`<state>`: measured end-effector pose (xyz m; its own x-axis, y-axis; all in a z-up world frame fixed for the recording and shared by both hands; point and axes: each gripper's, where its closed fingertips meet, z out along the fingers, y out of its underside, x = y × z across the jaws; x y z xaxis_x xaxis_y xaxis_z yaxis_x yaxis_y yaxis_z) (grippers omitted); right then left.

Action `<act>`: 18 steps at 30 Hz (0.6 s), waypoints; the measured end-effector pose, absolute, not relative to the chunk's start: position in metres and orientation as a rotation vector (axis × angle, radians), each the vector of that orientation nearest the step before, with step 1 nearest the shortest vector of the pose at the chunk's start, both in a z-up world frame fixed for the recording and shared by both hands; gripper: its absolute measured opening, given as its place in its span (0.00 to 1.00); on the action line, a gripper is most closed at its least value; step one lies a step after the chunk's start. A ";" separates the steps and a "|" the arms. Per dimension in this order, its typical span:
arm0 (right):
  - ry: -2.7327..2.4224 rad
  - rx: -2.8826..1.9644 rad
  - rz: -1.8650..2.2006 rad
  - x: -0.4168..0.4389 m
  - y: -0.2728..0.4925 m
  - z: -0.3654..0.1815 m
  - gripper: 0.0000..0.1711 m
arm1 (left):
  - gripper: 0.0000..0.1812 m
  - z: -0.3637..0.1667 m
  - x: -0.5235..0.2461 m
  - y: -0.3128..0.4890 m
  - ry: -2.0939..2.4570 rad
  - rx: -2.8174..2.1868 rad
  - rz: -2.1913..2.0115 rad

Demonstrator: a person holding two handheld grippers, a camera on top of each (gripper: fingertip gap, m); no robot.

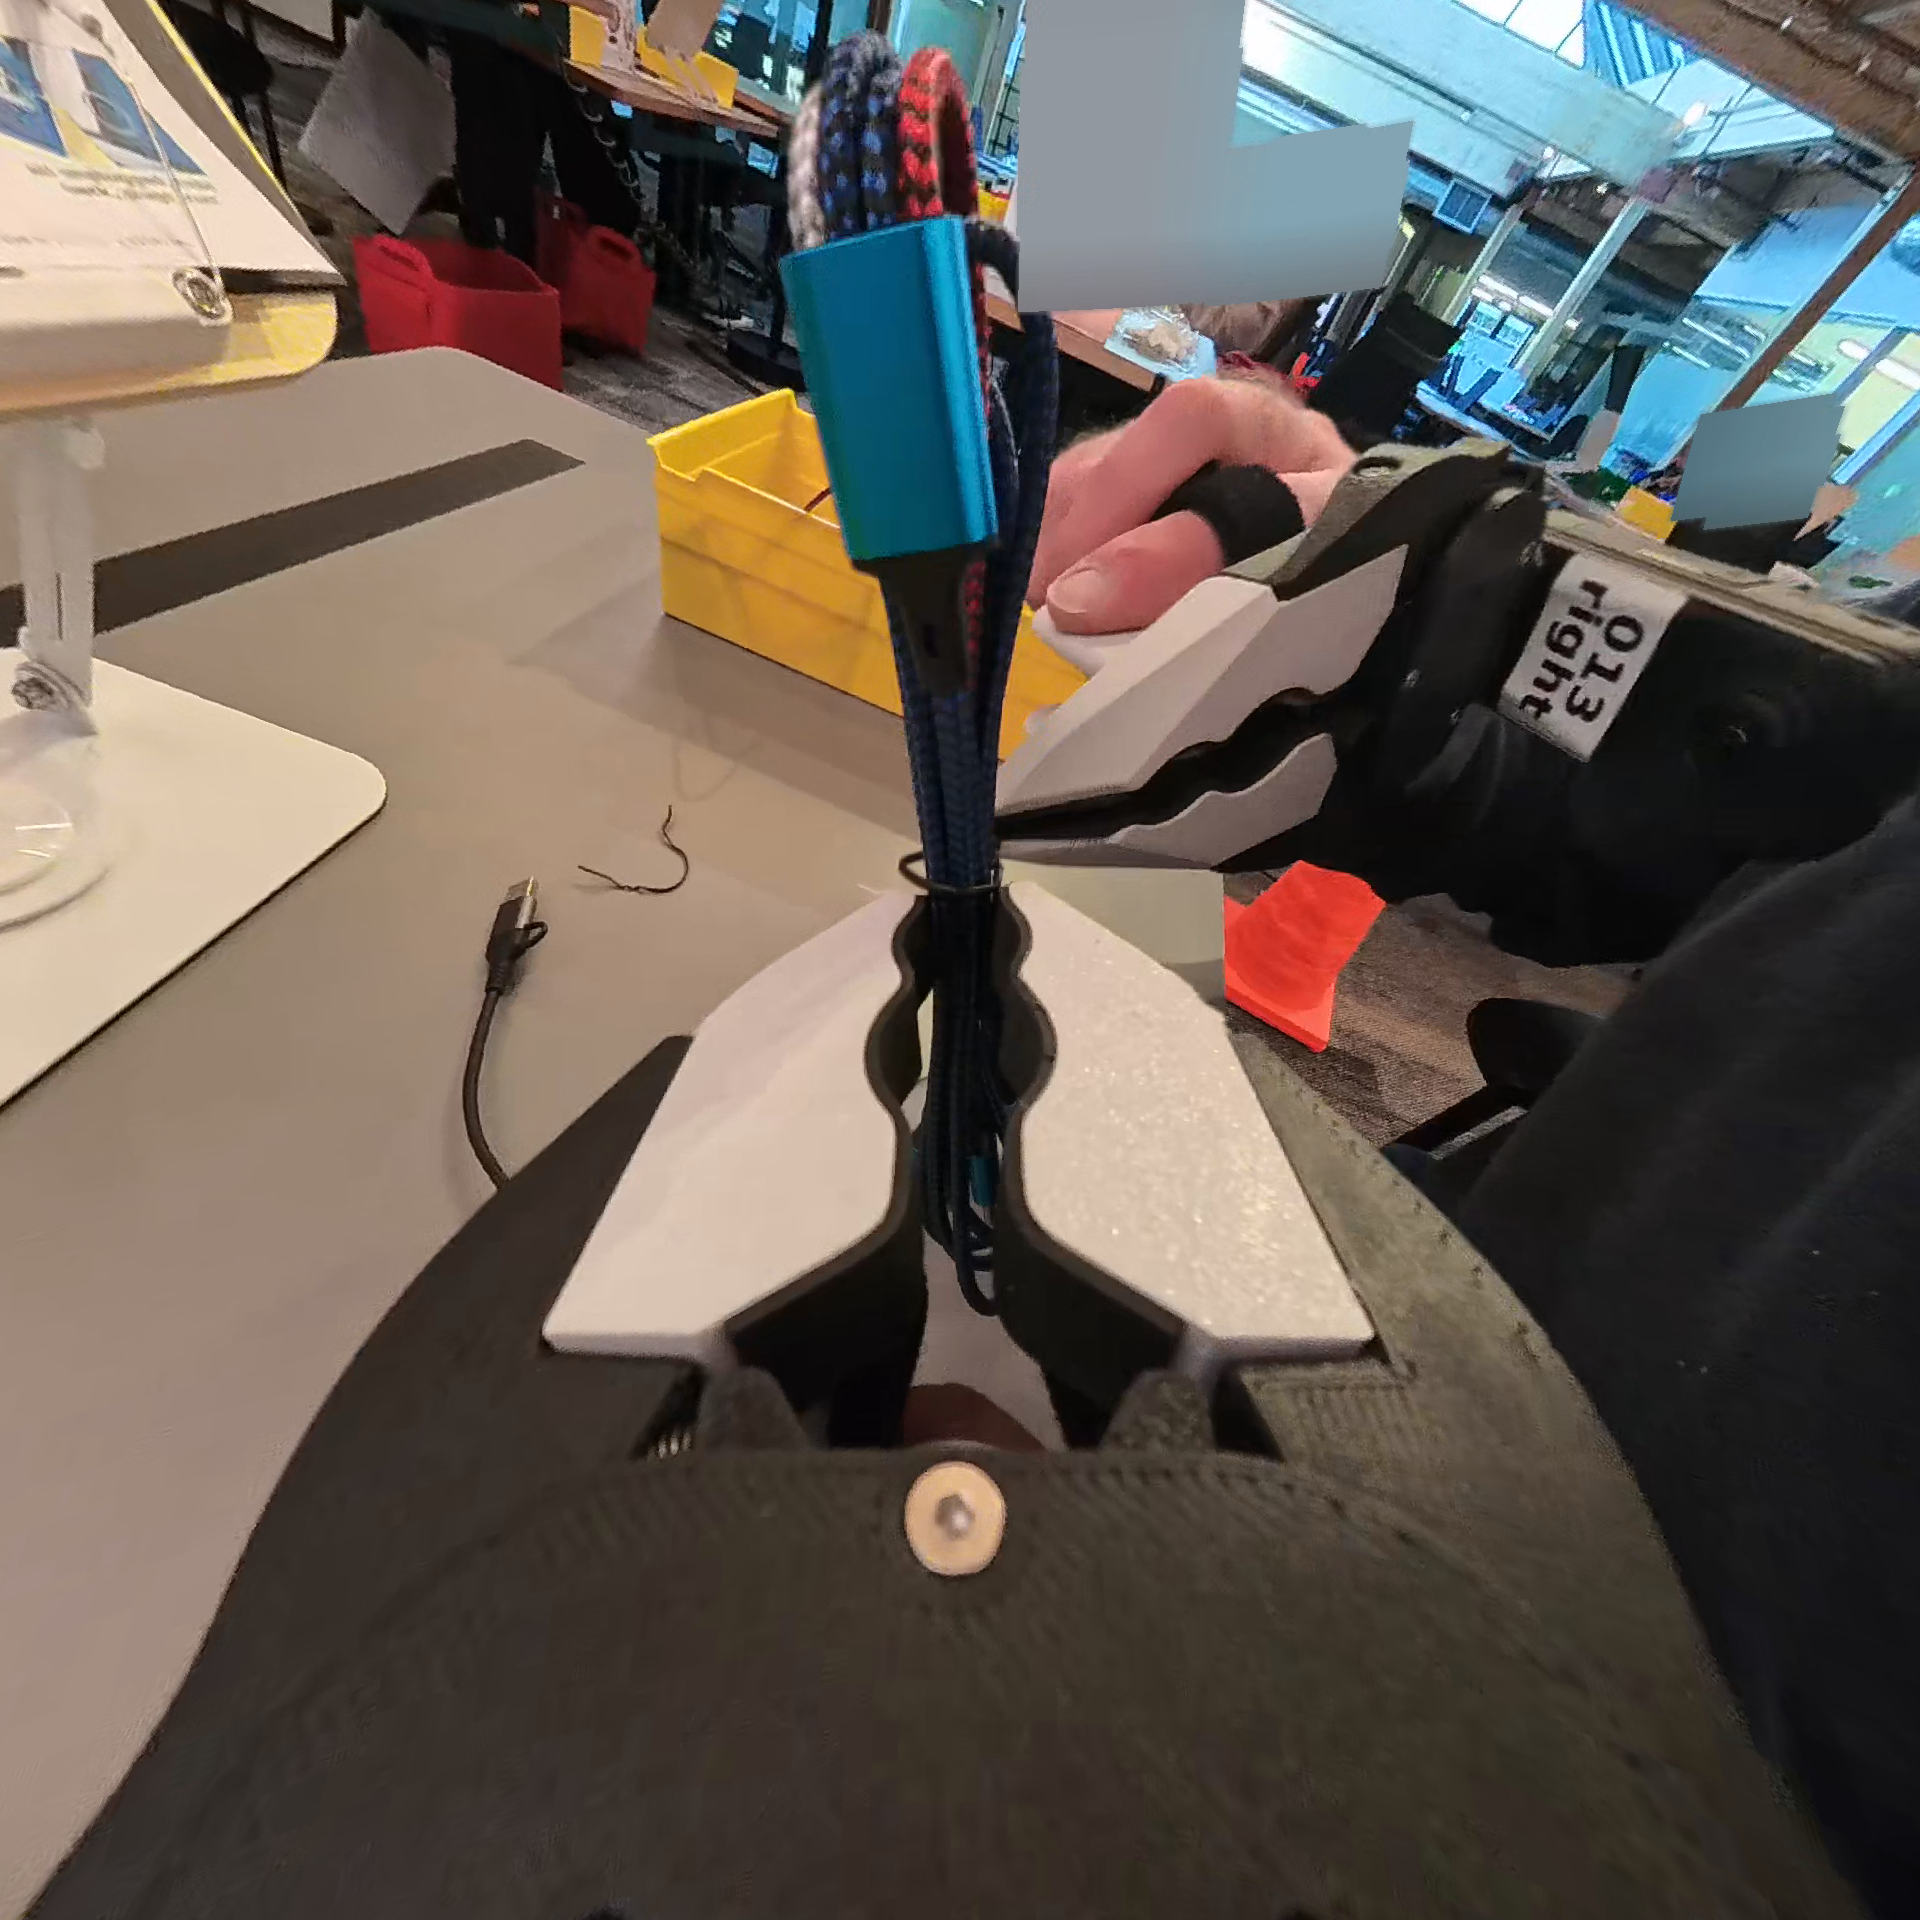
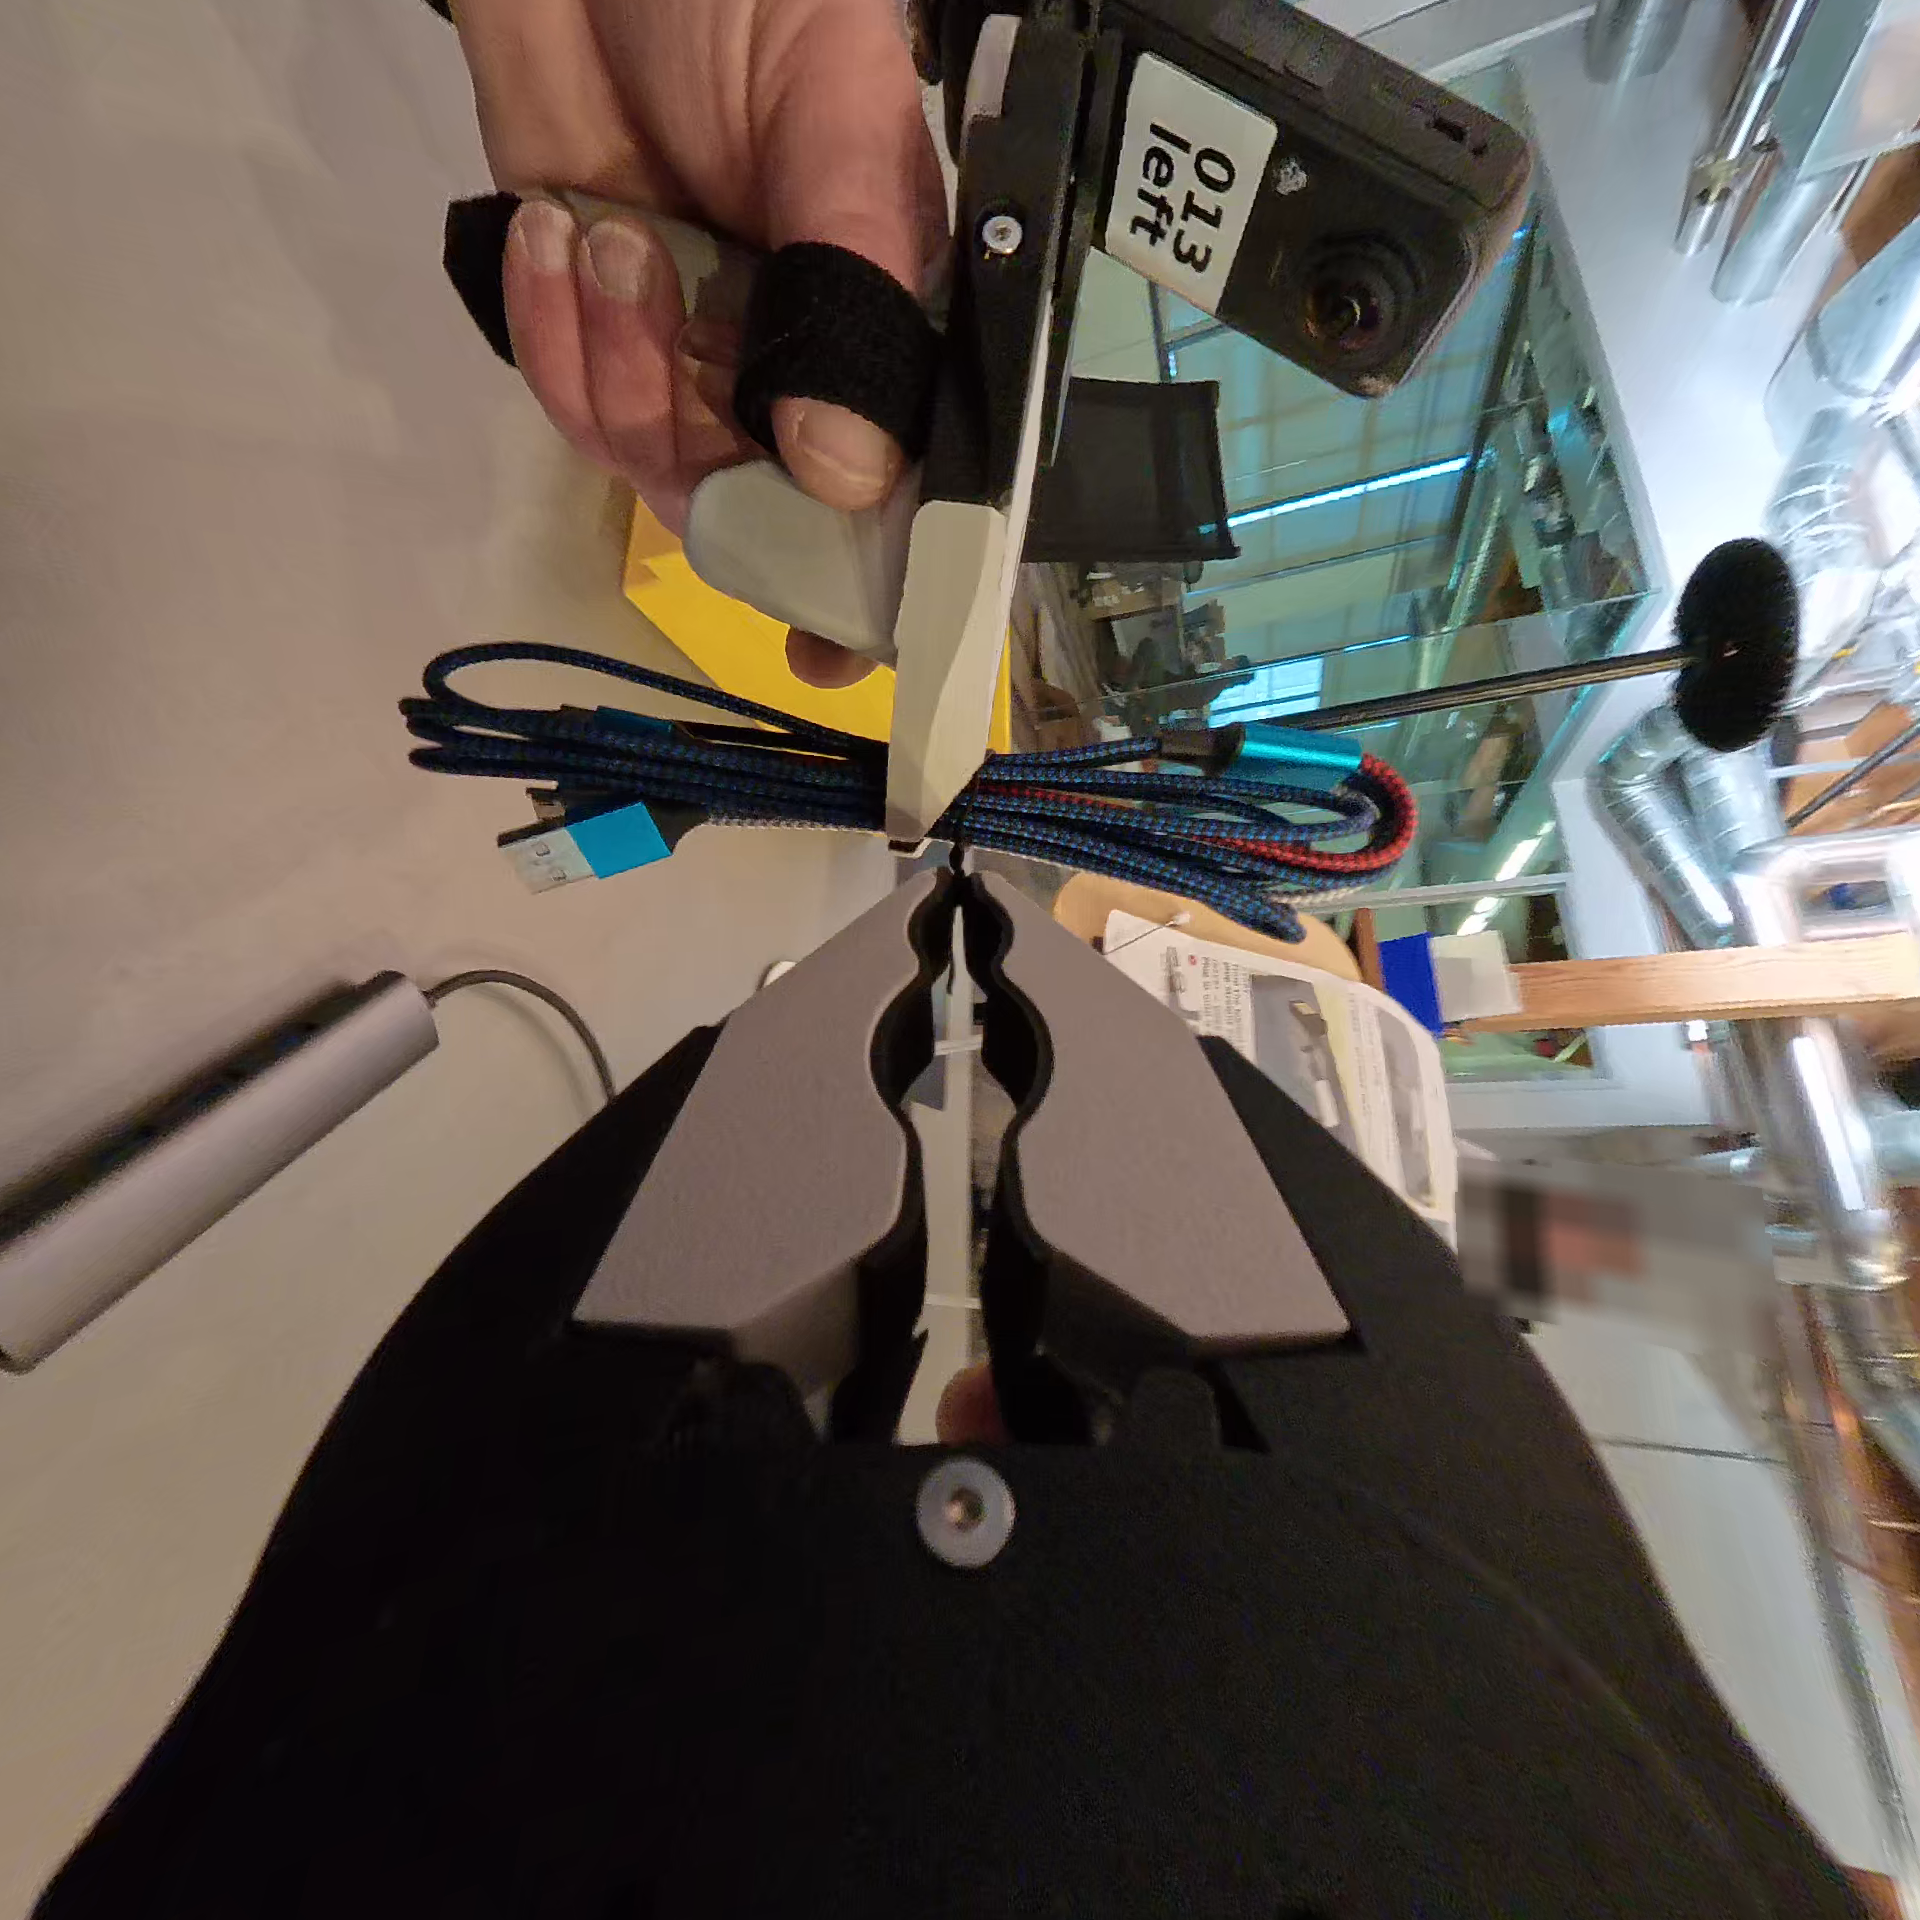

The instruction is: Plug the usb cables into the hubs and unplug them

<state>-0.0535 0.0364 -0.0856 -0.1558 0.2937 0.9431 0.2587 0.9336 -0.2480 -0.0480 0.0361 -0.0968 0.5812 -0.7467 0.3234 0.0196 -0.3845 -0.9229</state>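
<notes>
My left gripper is shut on a coiled bundle of blue braided USB cables and holds it upright above the grey table. A blue metal connector and a red braided loop stick up at the top. A thin black tie wraps the bundle just above my fingertips. My right gripper is shut on the end of this tie; it comes in from the right in the left wrist view. The bundle lies crosswise with a USB-A plug at its left. A grey USB hub lies on the table.
A black cable with a small plug lies on the table, with a thin wire scrap near it. A yellow bin stands behind the bundle. A white stand base is at left, and an orange block is beyond the table edge. Left and right tips are no more than a few centimetres apart. Both grippers' tips are roughly 15 centimetres from the grey USB hub.
</notes>
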 end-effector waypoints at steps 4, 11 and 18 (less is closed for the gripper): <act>-1.770 -0.683 0.312 -0.053 0.038 -0.088 0.00 | 0.05 -0.099 -0.051 0.040 0.641 -1.780 -0.767; -1.391 -1.522 1.818 -0.045 0.020 -0.075 0.00 | 0.06 -0.090 -0.056 0.042 0.894 -1.622 -0.210; -1.604 -1.015 0.759 -0.046 0.037 -0.093 0.10 | 0.06 -0.101 -0.056 0.045 0.729 -1.746 -0.487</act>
